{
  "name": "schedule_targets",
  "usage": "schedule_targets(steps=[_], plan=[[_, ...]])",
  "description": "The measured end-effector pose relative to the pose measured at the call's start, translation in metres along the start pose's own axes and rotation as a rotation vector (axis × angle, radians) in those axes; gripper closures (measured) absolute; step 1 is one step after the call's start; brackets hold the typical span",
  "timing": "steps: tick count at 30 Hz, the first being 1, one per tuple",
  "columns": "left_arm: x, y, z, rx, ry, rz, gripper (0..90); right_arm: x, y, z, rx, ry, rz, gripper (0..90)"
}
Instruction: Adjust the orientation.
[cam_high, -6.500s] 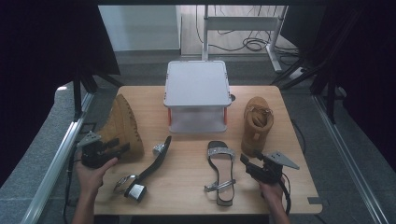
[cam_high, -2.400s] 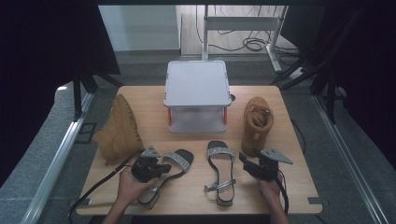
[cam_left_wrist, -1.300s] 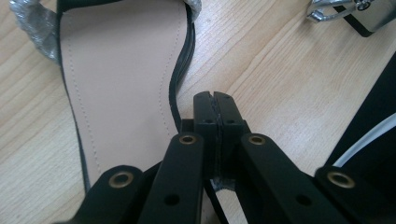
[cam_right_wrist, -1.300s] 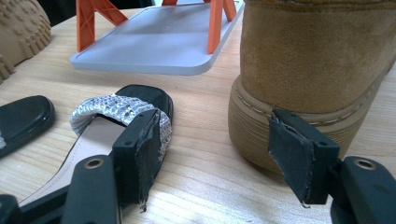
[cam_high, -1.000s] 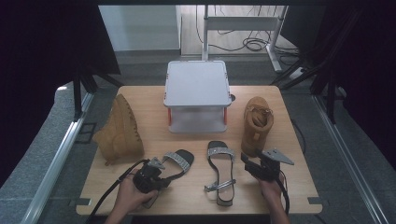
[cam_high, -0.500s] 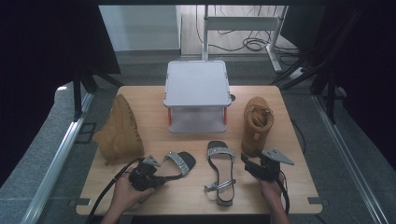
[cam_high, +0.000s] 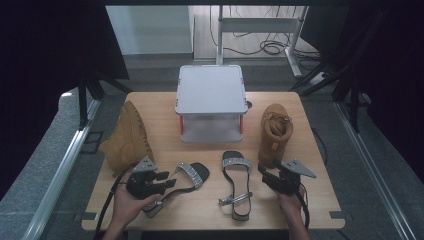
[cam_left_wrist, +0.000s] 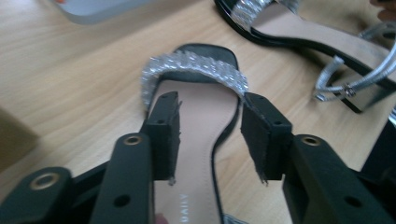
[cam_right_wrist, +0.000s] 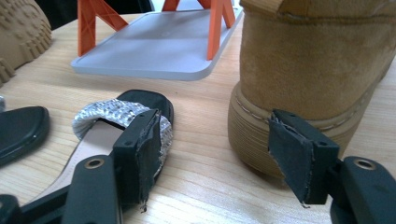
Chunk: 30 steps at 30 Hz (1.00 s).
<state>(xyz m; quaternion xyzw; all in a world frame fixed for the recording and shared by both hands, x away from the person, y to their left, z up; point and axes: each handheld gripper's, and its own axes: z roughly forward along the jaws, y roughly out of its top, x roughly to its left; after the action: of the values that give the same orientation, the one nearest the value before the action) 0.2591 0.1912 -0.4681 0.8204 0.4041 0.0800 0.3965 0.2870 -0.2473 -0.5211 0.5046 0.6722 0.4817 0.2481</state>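
The left gripper (cam_high: 162, 181) hangs low over the near left part of the table (cam_high: 210, 210), and its jaws have just been opening: they now stand spread, with the left sandal (cam_high: 182, 182) below and between them but not pinched. In the left gripper view the two black pads sit apart on either side of the tan footbed, and the glittery silver strap (cam_left_wrist: 194, 67) crosses the sandal just beyond the fingertips. The black toe end lies past that strap, so the sandal points away from the fingers; its heel end is back under the gripper body. In the high view its long axis runs slantwise, heel near the person's left hand (cam_high: 127, 207) and toe up and to the right, toward the second sandal (cam_high: 237, 182).

That second sandal lies flat between the two grippers, its long axis nearly straight away from the person, toe toward the grey stand (cam_high: 210, 102) and silver ankle strap at the near end.

The right gripper (cam_high: 267, 172) rests near the right edge, its fingers spread and holding nothing. In the right gripper view the heel of the upright tan boot (cam_right_wrist: 317, 60) stands just beyond the fingertips, reaching across to the right finger (cam_right_wrist: 299, 156), and the second sandal's toe lies by the left finger. A second tan boot (cam_high: 127, 137) lies on its side beyond the left gripper.
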Motion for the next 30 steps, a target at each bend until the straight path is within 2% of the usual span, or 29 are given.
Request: schedule_targets(steps=[1, 4, 5, 7, 8, 11, 15, 19, 20, 22, 24, 30], plan=[[0.004, -0.001, -0.002, -0.009, 0.015, -0.014, 53.5, 0.001, 0.002, -0.001, -0.005, 0.011, -0.004, 37.9], [0.008, -0.002, -0.003, -0.019, 0.024, -0.031, 50.8, 0.002, 0.003, -0.003, -0.011, 0.021, -0.001, 40.9], [0.012, -0.004, -0.004, -0.027, 0.036, -0.045, 49.6, 0.002, 0.005, -0.006, -0.012, 0.031, -0.002, 45.8], [0.014, -0.004, -0.004, -0.03, 0.038, -0.049, 47.4, 0.003, 0.007, -0.007, -0.009, 0.035, 0.0, 48.3], [0.016, -0.005, -0.005, -0.033, 0.034, -0.048, 45.3, 0.003, 0.011, -0.012, -0.009, 0.066, -0.001, 54.9], [0.017, -0.005, -0.005, -0.045, 0.037, -0.045, 43.7, 0.005, 0.015, -0.017, -0.013, 0.088, -0.005, 60.7], [0.018, -0.005, -0.004, -0.039, 0.043, -0.046, 42.3, 0.016, 0.025, -0.026, 0.014, 0.109, -0.071, 75.9], [0.019, -0.005, -0.003, -0.03, 0.051, -0.05, 42.3, 0.03, 0.028, -0.031, 0.022, 0.164, -0.131, 87.0], [0.019, -0.006, -0.003, -0.029, 0.054, -0.052, 42.3, 0.03, 0.028, -0.031, 0.022, 0.164, -0.131, 87.0], [0.02, -0.006, -0.003, -0.025, 0.055, -0.059, 42.3, 0.044, 0.03, -0.034, 0.032, 0.19, -0.183, 88.7], [0.019, -0.006, -0.003, -0.025, 0.05, -0.06, 42.4, 0.051, 0.031, -0.035, 0.035, 0.201, -0.199, 88.7], [0.02, -0.006, 0.0, -0.009, 0.054, -0.061, 42.2, 0.062, 0.032, -0.04, 0.045, 0.237, -0.211, 88.8]])
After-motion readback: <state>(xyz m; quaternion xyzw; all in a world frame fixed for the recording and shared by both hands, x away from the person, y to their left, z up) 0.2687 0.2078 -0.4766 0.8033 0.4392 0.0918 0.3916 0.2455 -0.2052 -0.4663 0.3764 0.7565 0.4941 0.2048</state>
